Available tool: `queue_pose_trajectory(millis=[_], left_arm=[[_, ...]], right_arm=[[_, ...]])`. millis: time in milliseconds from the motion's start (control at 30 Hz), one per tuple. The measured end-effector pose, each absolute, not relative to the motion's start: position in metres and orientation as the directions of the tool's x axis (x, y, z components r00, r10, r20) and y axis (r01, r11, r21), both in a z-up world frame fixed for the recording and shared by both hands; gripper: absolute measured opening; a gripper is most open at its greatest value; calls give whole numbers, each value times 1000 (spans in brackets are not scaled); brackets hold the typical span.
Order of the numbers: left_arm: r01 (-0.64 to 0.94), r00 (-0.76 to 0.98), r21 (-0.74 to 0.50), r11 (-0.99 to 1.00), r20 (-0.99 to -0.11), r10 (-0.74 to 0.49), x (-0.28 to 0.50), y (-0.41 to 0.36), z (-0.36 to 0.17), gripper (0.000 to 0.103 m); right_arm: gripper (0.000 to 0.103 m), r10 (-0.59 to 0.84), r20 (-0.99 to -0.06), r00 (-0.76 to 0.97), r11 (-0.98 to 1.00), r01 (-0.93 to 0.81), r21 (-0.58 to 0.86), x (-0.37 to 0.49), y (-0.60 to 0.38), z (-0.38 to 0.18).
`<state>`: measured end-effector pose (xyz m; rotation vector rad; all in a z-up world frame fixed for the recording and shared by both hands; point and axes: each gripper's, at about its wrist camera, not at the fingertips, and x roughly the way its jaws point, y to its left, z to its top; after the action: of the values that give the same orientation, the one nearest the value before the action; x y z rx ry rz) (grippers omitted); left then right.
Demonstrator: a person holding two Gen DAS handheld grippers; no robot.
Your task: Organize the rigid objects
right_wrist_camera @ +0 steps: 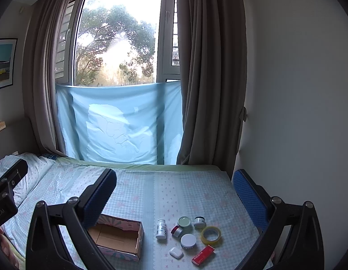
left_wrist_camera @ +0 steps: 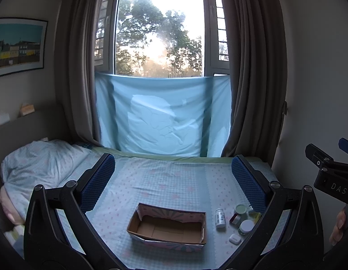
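An open, empty cardboard box (left_wrist_camera: 168,227) (right_wrist_camera: 116,236) lies on the bed. To its right sit a white pill bottle (left_wrist_camera: 220,218) (right_wrist_camera: 161,228), a green-lidded jar (right_wrist_camera: 184,221), a white-lidded jar (right_wrist_camera: 188,240), a small grey jar (right_wrist_camera: 199,221), a red-capped jar (right_wrist_camera: 176,230), a tape roll (right_wrist_camera: 210,235), a white earbud case (right_wrist_camera: 176,252) and a red box (right_wrist_camera: 203,254). My left gripper (left_wrist_camera: 172,171) is open and empty, above the bed behind the box. My right gripper (right_wrist_camera: 174,186) is open and empty, above the bed behind the items.
The bed (left_wrist_camera: 174,180) has a blue checked sheet. A pillow (left_wrist_camera: 39,159) lies at the left. Curtains (right_wrist_camera: 210,72) and a window with a blue cloth (left_wrist_camera: 160,114) stand behind the bed. A white wall (right_wrist_camera: 297,90) is at the right.
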<state>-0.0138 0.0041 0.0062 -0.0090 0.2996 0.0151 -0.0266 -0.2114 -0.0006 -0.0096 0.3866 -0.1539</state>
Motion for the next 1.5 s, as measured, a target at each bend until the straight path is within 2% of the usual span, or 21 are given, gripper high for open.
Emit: queue_pose_trajectory(millis=[1333,1500], left_arm=[[11,960,18,1000,-281,-6,-5,-2,5,103],[8,943,32,999,-332,3,18,-10,-3,103]], right_arm=[[103,-116,-363,925,992,127,5,-18,-213,-5],[103,-115,-410,905,988,148,49,1,-228,-16]])
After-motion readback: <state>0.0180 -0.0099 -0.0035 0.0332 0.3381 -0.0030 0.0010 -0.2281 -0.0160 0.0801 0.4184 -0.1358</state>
